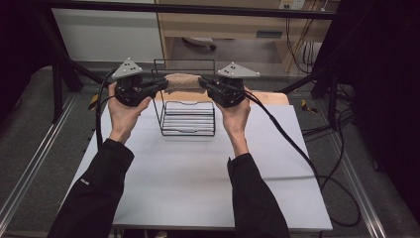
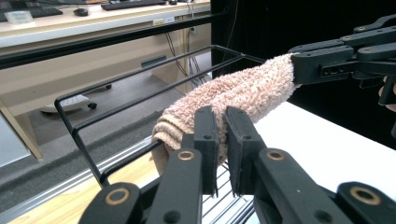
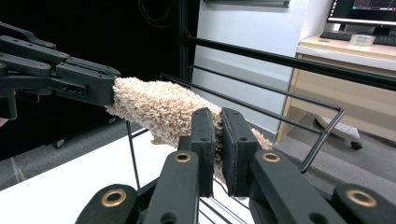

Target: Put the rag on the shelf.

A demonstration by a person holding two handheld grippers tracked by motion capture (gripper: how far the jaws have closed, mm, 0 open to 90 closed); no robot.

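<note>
A folded beige terry towel point(image 1: 183, 82) hangs stretched between my two grippers, at the top rear bars of a black wire rack point(image 1: 188, 119); whether it touches the bars I cannot tell. My left gripper point(image 1: 166, 85) is shut on its left end, my right gripper point(image 1: 200, 82) on its right end. In the left gripper view the jaws point(image 2: 222, 114) pinch the towel point(image 2: 243, 88), with the rack's bars point(image 2: 140, 74) behind and the right gripper point(image 2: 299, 65) at the far end. The right gripper view mirrors this: jaws point(image 3: 218, 116) on the towel point(image 3: 159, 105), the left gripper point(image 3: 109, 88) opposite.
The rack stands at the far middle of a white table point(image 1: 198, 168). Black cables point(image 1: 297, 148) trail from both grippers over the table's sides. A dark frame bar point(image 1: 198, 9) crosses behind, with a wooden desk point(image 1: 223, 25) beyond it.
</note>
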